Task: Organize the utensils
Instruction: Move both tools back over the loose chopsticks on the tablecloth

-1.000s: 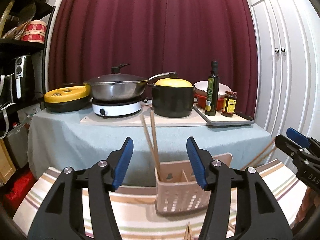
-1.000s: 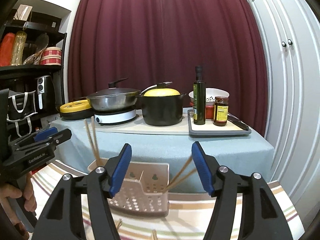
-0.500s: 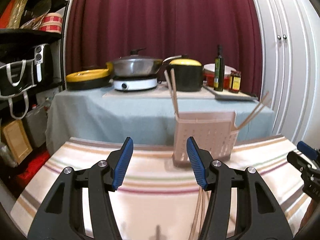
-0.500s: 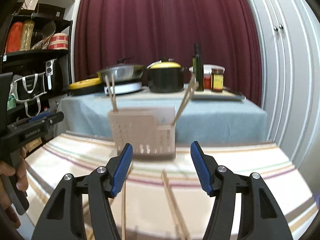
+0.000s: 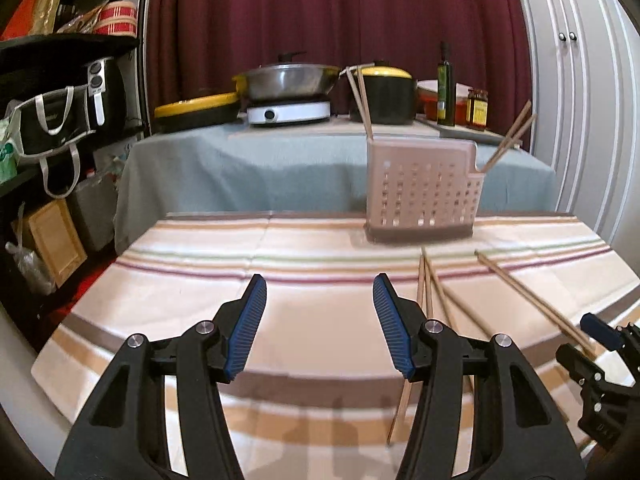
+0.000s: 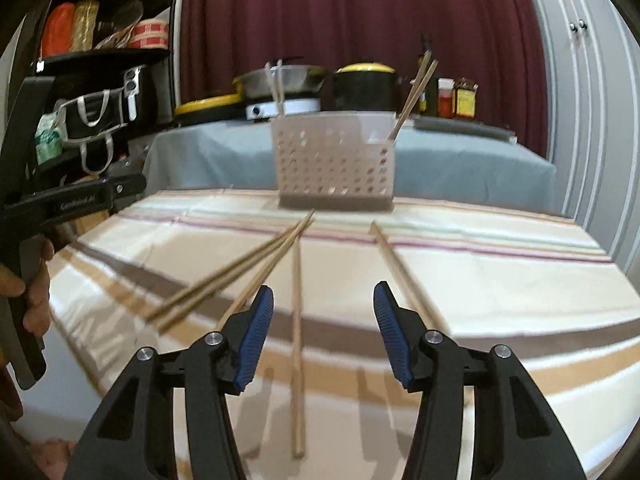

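A pink perforated utensil holder (image 5: 420, 192) (image 6: 334, 162) stands at the far edge of the striped tablecloth (image 5: 312, 280), with chopstick pairs leaning out of its left and right ends. Several loose wooden chopsticks (image 6: 297, 320) (image 5: 440, 300) lie on the cloth in front of it. My left gripper (image 5: 320, 326) hovers open above the cloth, left of the loose chopsticks, holding nothing. My right gripper (image 6: 323, 334) is open over the near ends of the chopsticks, one stick running between its fingers. The right gripper also shows at the left wrist view's right edge (image 5: 592, 344).
Behind stands a grey-covered table (image 5: 248, 160) with a wok, a black pot with yellow lid (image 5: 382, 94), an oil bottle and jars. A black shelf (image 5: 60, 80) with bags sits left; white cabinet doors (image 5: 580, 80) rise right. A hand (image 6: 28, 300) holds the left gripper's handle.
Both grippers have pulled back and tilted down from the holder. It now sits farther off, and the loose chopsticks on the cloth have come into view. Both stay open.
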`<state>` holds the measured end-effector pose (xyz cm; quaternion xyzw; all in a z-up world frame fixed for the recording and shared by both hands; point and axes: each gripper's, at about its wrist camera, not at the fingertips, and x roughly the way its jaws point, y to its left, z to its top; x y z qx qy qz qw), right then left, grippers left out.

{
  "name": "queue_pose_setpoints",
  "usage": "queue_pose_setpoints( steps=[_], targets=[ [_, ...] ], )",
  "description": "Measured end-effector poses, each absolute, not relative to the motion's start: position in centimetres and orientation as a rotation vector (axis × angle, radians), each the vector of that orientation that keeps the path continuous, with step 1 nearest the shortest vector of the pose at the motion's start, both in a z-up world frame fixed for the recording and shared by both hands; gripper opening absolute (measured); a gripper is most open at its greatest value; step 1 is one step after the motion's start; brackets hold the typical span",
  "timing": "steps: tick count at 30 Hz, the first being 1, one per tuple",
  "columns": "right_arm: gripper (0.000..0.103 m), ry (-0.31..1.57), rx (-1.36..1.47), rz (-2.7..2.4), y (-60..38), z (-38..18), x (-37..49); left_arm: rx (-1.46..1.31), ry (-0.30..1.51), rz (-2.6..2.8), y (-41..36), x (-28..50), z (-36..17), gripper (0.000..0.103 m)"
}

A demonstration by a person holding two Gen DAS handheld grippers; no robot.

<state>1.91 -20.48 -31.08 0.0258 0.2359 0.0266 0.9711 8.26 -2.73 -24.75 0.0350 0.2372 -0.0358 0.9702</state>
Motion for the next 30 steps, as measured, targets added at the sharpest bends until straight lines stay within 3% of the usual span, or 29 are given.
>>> queue_pose_setpoints(
  steps=[10, 14, 17, 30],
  targets=[
    [0.035, 0.565, 0.078, 0.073, -20.4, -33.8, 0.8, 0.066, 0.525, -0.077, -2.4, 6.4, -26.7, 0.054],
    [0.016, 0.595, 0.084, 0.077, -20.5, -34.3, 0.7, 0.064, 0.532, -0.081, -2.4, 6.1, -27.0, 0.054],
    [0.008, 0.598, 0.081, 0.077, -20.5, -34.3, 0.7, 0.063, 0.535, -0.087, -2.6, 6.0, -27.2, 0.054],
    [0.007, 0.585, 0.092, -0.006, -22.1, -34.3, 2.6, 0.092, 0.577, -0.167, -4.6, 5.8, -29.2, 0.054]
  ],
)
